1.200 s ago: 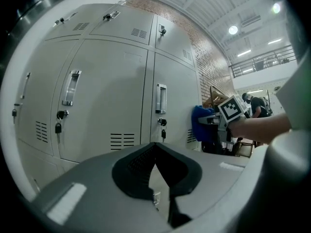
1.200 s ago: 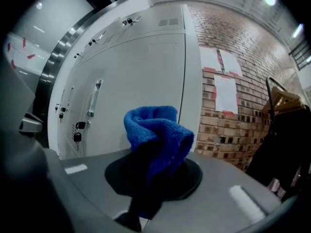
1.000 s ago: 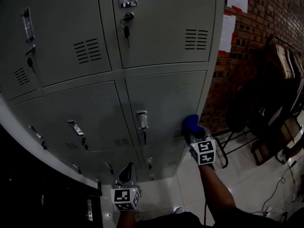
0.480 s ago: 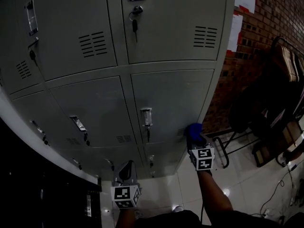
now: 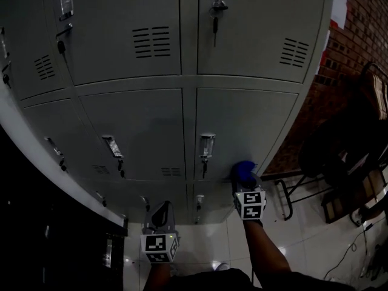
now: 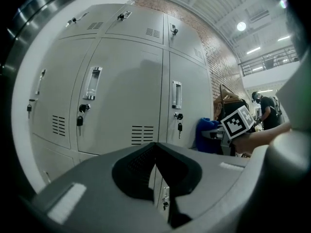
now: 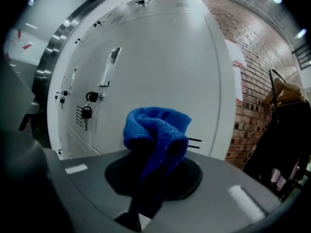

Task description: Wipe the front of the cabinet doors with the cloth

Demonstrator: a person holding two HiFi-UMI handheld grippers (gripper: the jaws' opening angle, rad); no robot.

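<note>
Blue bunched cloth (image 7: 156, 128), pinched by the right gripper (image 5: 245, 184), sits at the grey metal cabinet door's (image 5: 245, 123) lower right corner, its panel stretching leftward; the left gripper (image 6: 160, 178), pressed together and empty, hangs farther off.

The cloth (image 7: 156, 130) is blue, the cabinet doors (image 5: 245, 123) pale grey, the wall (image 7: 250, 91) red brick.

Flat door fronts (image 5: 242, 126), keys (image 5: 214, 23) protruding (handles (image 5: 207, 144) too), chair (image 5: 339, 162) right

Left gripper (image 5: 161, 213) and right gripper (image 5: 241, 180): grey plastic shells, black ribbed pads (image 6: 133, 171), each with 1 white cube (image 5: 159, 247) of black square markers.
</note>
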